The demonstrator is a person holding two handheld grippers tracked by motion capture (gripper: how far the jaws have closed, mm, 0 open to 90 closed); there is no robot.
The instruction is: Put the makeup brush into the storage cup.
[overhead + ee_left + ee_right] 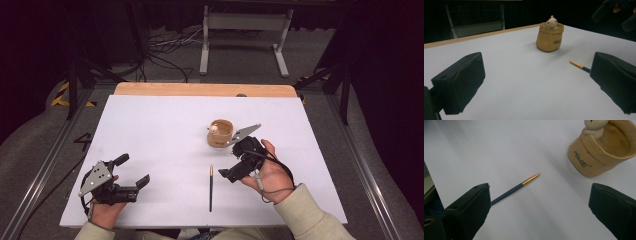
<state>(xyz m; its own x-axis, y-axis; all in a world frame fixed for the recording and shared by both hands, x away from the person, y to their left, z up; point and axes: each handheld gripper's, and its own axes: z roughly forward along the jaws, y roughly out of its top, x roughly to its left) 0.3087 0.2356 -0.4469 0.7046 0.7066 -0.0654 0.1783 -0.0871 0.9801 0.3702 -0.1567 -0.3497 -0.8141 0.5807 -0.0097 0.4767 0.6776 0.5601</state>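
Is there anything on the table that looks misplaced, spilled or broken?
Nothing stands out. The pen lies flat on the table, apart from the upright tan pot, which looks intact. No spill shows.

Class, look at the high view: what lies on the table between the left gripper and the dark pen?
Nothing: between the left gripper and the pen the high view shows only bare white table.

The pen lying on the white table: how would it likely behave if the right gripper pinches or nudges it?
The pen looks thin, straight and round, so it would probably stay stiff but roll if nudged sideways. It lies flat on the table, so the open right gripper may find it hard to pinch, and its smooth gold tip might slip.
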